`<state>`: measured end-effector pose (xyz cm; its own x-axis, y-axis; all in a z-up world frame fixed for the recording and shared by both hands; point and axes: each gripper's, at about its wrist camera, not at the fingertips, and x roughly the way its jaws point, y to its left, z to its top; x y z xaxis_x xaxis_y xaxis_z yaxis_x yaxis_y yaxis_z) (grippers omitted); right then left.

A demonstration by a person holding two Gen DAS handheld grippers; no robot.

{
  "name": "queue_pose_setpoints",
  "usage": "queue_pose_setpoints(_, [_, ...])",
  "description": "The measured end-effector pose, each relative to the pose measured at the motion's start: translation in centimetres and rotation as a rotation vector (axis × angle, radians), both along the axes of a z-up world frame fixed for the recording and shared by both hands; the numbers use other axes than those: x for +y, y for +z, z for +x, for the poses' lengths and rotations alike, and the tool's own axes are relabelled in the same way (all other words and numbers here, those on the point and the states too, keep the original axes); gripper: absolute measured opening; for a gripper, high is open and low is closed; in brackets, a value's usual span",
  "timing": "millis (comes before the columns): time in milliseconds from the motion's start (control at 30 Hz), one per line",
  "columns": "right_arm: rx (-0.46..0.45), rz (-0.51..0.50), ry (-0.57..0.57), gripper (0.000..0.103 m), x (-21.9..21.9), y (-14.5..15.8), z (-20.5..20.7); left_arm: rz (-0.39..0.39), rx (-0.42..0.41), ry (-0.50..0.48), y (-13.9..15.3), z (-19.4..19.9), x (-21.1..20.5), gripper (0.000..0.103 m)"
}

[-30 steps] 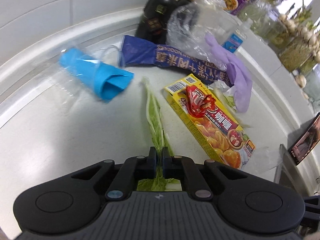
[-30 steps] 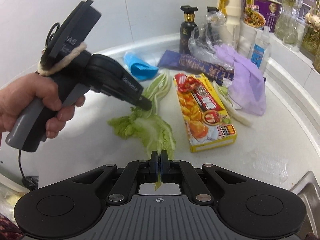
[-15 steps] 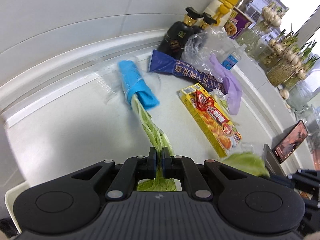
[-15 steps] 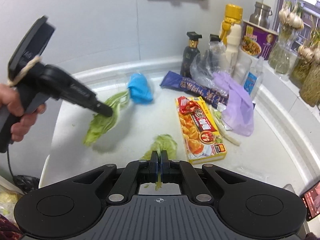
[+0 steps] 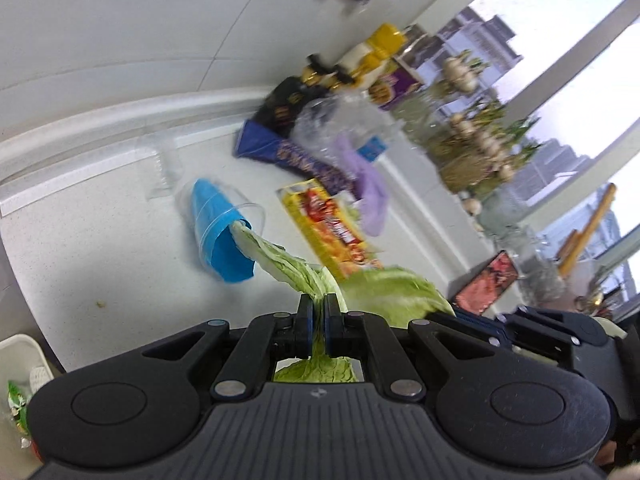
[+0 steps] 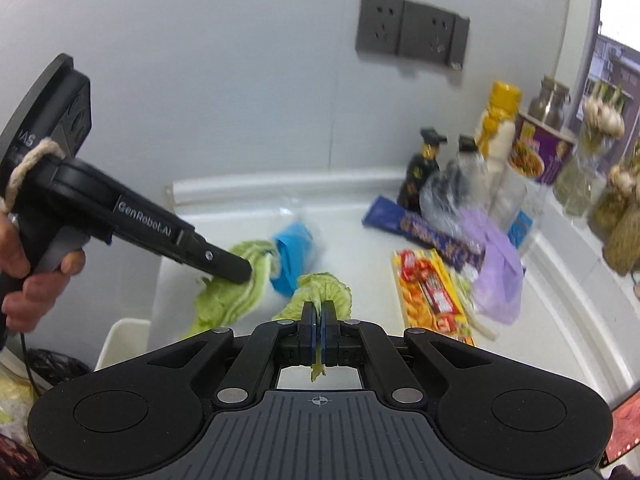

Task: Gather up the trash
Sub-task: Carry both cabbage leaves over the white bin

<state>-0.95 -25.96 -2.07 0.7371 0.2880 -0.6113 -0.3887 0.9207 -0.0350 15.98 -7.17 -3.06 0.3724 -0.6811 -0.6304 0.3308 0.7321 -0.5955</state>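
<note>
Green cabbage leaf [image 5: 288, 264] pinched in left gripper [image 5: 316, 320], long axis running up-left toward blue wrapper [image 5: 220, 236]. Right gripper [image 6: 319, 332], also clamped, holds second leaf [image 6: 320, 288] at lower centre. White bin [image 6: 120, 340] lies lower left, nearer left gripper. Legible: "GenRobot.AI" on its arm; packet print unreadable.

"GenRobot.AI" reads clearly in white along the side of the left gripper [image 6: 236, 270]. On its back plate, partly hidden, only "AS" shows. The print on the yellow box [image 6: 430, 292] and blue packet [image 6: 424, 230] is too blurred to read.
</note>
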Motion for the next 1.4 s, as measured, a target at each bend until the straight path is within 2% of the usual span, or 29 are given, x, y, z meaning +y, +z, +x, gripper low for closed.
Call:
queue_pose_setpoints(233, [-0.016,0.010,0.004,0.001,0.3,0.7,-0.8,-0.090,-0.014,-0.047,0.5,-1.4,0.5,0.004])
queue_pose_setpoints(333, [-0.019,0.006,0.000,0.001,0.3,0.8,-0.9,-0.095,-0.059,-0.041,2.3,-0.9,0.4,0.004])
queue_pose_setpoints(433, [-0.033,0.016,-0.006,0.001,0.0,1.3,-1.2,-0.140,-0.098,-0.027,4.0,-0.7,0.9,0.004])
queue_pose_setpoints(600, [-0.044,0.032,-0.018,0.001,-0.7,2.0,-2.0,-0.206,-0.030,0.000,2.9,-1.1,2.2,0.004])
queue_pose_setpoints(800, [-0.041,0.052,0.016,0.001,-0.1,2.8,-3.3,-0.233,0.037,0.034,1.1,-3.3,4.2,0.004])
queue_pose_setpoints(1167, [0.019,0.124,0.185,0.000,6.1,2.9,-5.7,-0.246,0.085,0.259,-0.3,-8.8,12.9,0.004])
queue_pose_setpoints(1300, [0.063,0.117,0.286,0.000,10.0,2.1,-5.8,-0.218,0.111,0.356,-2.2,-10.4,16.4,0.004])
queue_pose_setpoints(1400, [0.102,0.101,0.358,0.000,13.1,0.9,-5.5,-0.216,0.169,0.437,-4.7,-11.4,18.8,0.004])
